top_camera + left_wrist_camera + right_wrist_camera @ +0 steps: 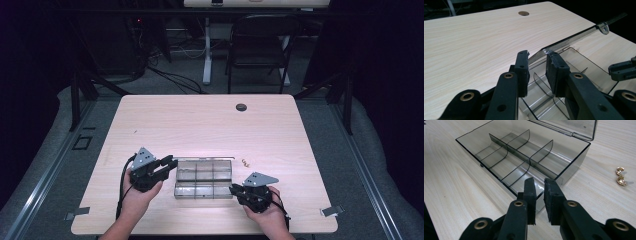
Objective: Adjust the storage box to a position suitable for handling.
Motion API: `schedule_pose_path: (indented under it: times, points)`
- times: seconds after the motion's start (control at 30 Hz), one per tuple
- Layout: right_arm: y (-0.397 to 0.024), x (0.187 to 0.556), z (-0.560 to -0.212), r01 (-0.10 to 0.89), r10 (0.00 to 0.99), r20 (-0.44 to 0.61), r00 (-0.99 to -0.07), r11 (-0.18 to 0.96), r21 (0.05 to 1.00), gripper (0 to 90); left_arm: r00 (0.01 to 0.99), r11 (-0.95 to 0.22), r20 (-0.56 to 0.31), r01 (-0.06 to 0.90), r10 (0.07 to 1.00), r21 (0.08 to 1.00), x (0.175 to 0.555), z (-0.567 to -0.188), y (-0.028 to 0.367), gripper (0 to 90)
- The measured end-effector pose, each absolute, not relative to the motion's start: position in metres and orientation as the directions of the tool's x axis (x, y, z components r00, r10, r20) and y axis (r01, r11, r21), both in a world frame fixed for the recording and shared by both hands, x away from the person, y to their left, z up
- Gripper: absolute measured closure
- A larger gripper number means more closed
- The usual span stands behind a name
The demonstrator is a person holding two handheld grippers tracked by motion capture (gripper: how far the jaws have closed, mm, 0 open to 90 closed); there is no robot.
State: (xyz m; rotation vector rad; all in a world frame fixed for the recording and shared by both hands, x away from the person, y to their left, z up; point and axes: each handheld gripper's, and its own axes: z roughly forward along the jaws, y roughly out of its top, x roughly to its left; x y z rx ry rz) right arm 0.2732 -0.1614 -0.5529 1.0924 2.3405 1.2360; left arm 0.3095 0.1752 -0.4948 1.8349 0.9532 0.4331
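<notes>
The clear compartment box point(203, 190) lies near the front edge of the wooden surface point(200, 125), between the two hands; the far half of the surface lies bare, with a small round grommet point(241, 107) near the back edge. The box's long axis runs left to right, its lid point(205, 170) open toward the back. The left gripper point(171, 163) holds its jaws slightly parted about the lid's edge; whether the pads press it I cannot tell. The right gripper point(234, 189) pinches the box's near right corner wall. Two gold earrings point(620, 176) lie just right of the box.
</notes>
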Motion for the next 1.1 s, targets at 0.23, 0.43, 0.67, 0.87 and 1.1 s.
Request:
schedule_pose_path:
  times: [0.23, 0.43, 0.67, 0.87, 1.1]
  points:
    - [-0.161, 0.273, -0.553, 0.493, 0.731, 0.099, -0.675, 0.346, 0.798, 80.2, 0.620, -0.207, -0.106, 0.411, 0.777, 0.888, 0.316, -0.493, 0.174, 71.6]
    - [-0.161, 0.273, -0.553, 0.493, 0.732, 0.100, -0.674, 0.344, 0.799, 80.2, 0.612, -0.192, -0.109, 0.405, 0.783, 0.894, 0.321, -0.491, 0.173, 72.1]
    - [-0.162, 0.273, -0.553, 0.494, 0.731, 0.100, -0.675, 0.348, 0.797, 80.2, 0.605, -0.180, -0.117, 0.407, 0.787, 0.895, 0.325, -0.491, 0.173, 72.5]
    - [-0.162, 0.273, -0.554, 0.490, 0.730, 0.098, -0.677, 0.346, 0.800, 80.0, 0.602, -0.166, -0.123, 0.402, 0.789, 0.900, 0.328, -0.492, 0.173, 72.9]
    - [-0.161, 0.274, -0.551, 0.483, 0.725, 0.090, -0.683, 0.356, 0.800, 78.9, 0.602, -0.156, -0.131, 0.401, 0.788, 0.902, 0.332, -0.492, 0.174, 73.1]
